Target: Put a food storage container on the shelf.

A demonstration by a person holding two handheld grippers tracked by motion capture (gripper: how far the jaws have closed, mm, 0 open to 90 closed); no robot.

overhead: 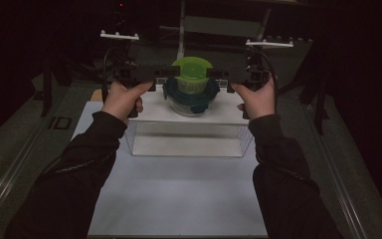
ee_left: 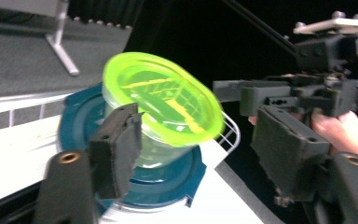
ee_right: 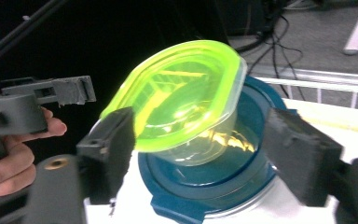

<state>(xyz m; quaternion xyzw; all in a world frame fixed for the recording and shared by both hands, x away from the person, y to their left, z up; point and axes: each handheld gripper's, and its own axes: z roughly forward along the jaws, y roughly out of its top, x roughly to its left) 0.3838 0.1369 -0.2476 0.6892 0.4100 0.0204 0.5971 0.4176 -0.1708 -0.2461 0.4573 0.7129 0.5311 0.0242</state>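
Your white wire rack [overhead: 189, 115] on the surface [overhead: 179, 199] carries a blue-lidded glass bowl [overhead: 191, 97], and the green-lidded tub [overhead: 192, 74] sits tilted on that lid. Your left gripper [overhead: 160, 73] and right gripper [overhead: 218, 73] flank the tub, both with fingers apart, clamped on nothing.

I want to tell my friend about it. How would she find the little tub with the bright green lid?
Look at the white shelf in the middle of the table. A bowl with a dark blue lid stands there, and the little tub sits on top, the one thing with a bright green lid.
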